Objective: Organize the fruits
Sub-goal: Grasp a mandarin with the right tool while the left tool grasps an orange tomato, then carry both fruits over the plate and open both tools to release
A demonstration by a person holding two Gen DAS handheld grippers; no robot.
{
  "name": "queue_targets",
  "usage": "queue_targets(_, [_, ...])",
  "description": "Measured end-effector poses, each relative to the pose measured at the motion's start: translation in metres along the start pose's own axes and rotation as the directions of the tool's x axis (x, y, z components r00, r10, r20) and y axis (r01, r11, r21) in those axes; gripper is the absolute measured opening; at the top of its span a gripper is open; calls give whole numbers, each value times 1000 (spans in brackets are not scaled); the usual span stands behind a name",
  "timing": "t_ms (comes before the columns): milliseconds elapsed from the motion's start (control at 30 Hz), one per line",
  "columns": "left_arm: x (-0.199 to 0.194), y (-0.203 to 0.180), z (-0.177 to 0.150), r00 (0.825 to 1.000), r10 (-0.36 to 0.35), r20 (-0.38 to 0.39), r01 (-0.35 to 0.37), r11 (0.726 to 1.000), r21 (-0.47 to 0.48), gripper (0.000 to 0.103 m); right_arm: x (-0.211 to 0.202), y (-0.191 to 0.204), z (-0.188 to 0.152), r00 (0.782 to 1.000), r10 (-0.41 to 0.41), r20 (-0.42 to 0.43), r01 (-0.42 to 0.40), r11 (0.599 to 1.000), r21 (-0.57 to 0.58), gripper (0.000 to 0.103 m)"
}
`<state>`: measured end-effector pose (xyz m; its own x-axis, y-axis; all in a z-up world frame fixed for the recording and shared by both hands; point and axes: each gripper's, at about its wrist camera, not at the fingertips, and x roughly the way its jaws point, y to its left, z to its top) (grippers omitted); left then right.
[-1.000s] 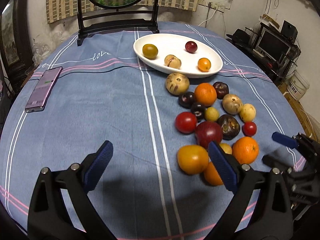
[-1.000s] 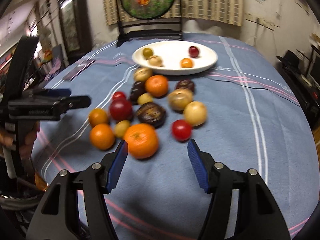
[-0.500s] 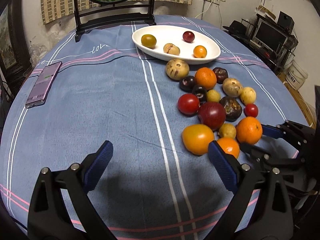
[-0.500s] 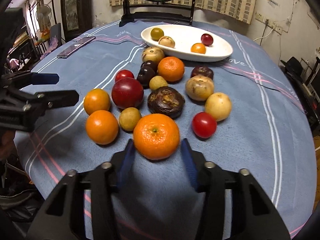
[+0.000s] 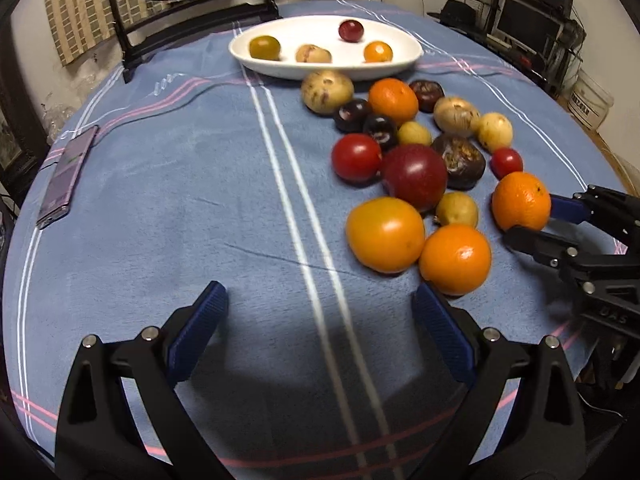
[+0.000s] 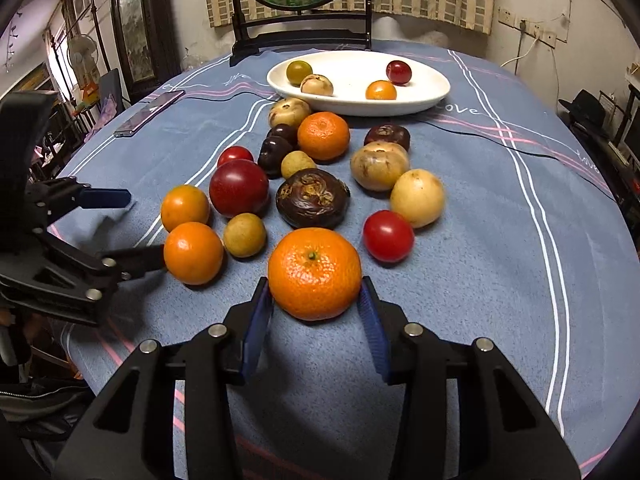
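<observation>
Your blue striped tablecloth (image 5: 168, 184) spreads across the round table ahead of both claws, filling each wrist view from the fingers outward. Far ahead of your right gripper (image 6: 316, 316), at the cloth's distant side, sits the white oval plate (image 6: 432, 92) holding four small fruits, apart from one another. Between plate and claw lies the loose cluster of fruit, most pieces touching a neighbour.

Your right gripper reaches in low and level over the cloth, its fingers pointing toward the plate. The blue pads (image 6: 256, 320) press either side of the large orange (image 6: 315, 273), the cluster's nearest piece, which rests on the cloth, clamped between them. Just beyond it sits the dark wrinkled fruit (image 6: 313, 197), and ahead to the right the small red tomato (image 6: 388, 235).

Your left gripper (image 5: 320, 328) hangs above bare cloth with its fingers spread wide and nothing between them. Ahead and to its right lie the yellow-orange tomato (image 5: 385, 234) and a smaller orange (image 5: 455, 259), touching each other; that orange sits just beyond the right fingertip. The right wrist view shows this claw coming in from the left, one finger close beside the smaller orange.

Far to the left claw's left, a phone (image 5: 66, 178) lies flat near the cloth's edge.
</observation>
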<state>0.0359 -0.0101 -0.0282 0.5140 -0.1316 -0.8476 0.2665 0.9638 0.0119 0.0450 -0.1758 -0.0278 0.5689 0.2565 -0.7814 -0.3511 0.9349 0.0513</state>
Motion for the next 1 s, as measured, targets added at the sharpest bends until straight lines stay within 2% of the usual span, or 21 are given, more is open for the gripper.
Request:
queue_targets(200, [12,-5,8,1000,-7,9,7,1000,11,96,-3,-1,-1,1000,6,8,-6,1000,3,45])
queue_targets(233, [13,-6,10,1000,-12,16,12,1000,16,92,-3,-2,-2,1000,5,10,-5,1000,6,45])
queue_targets(300, [13,-8,13,999,-31,34,31,999,22,81,-4,-4,-2,1000,6,10,-6,1000,12,45])
queue_targets(333, [12,-9,14,998,-44,45,43,999,30,68,-4,-5,-2,1000,5,11,-5,1000,14,45])
queue_targets(367, [10,-11,14,996,-68,58,65,997,46,46,-5,-6,-2,1000,5,12,-5,1000,15,45])
queue_targets(400, [7,-14,14,994,-89,64,85,994,66,42,-6,-7,-2,1000,4,13,-5,1000,19,45])
queue_targets(533, [0,-13,13,993,-103,63,99,993,66,41,-10,-9,-1,1000,13,24,-14,999,33,45])
queue_targets(867, [-32,6,32,981,-133,138,135,991,-5,41,-25,-13,5,997,26,73,-29,998,48,45])
queue_targets(1000, [-26,5,35,983,-134,123,137,991,-13,41,-14,-9,5,1000,-6,26,5,1000,19,45])
